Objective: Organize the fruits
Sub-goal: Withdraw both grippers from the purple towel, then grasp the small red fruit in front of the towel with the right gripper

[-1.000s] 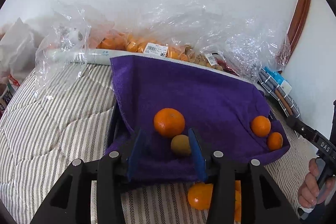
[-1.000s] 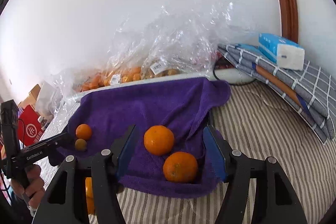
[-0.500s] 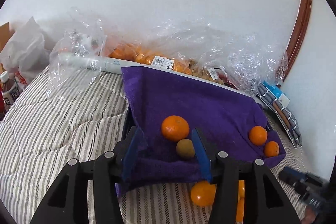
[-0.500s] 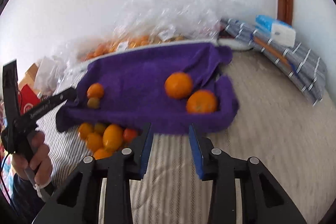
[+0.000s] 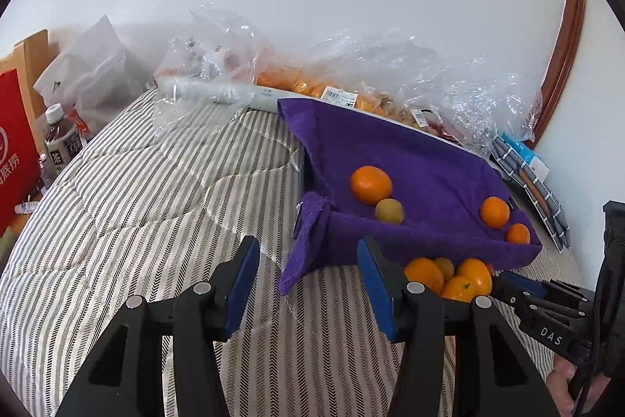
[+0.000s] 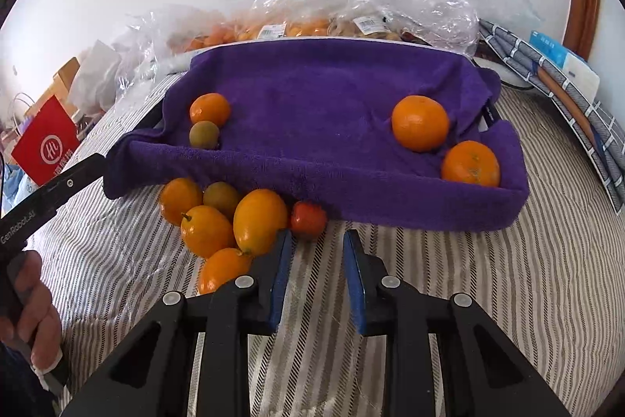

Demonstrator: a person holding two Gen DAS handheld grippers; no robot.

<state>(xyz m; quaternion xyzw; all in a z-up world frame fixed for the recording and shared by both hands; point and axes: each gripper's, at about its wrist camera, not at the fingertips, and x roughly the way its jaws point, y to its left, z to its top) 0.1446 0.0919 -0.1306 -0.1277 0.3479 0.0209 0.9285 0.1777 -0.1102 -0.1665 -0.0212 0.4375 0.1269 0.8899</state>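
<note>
1. Purple towel (image 6: 324, 96) lines the tray on the bed; four fruits lie on it, the loose pile (image 6: 230, 217) just before its near edge.
2. My right tool (image 6: 315, 241), earlier wide around two oranges on the towel, has just narrowed to nearly shut, empty, beside the pile: probably the next pick.
3. My left tool (image 5: 308, 253), part open and empty, has backed off the towel.
</note>
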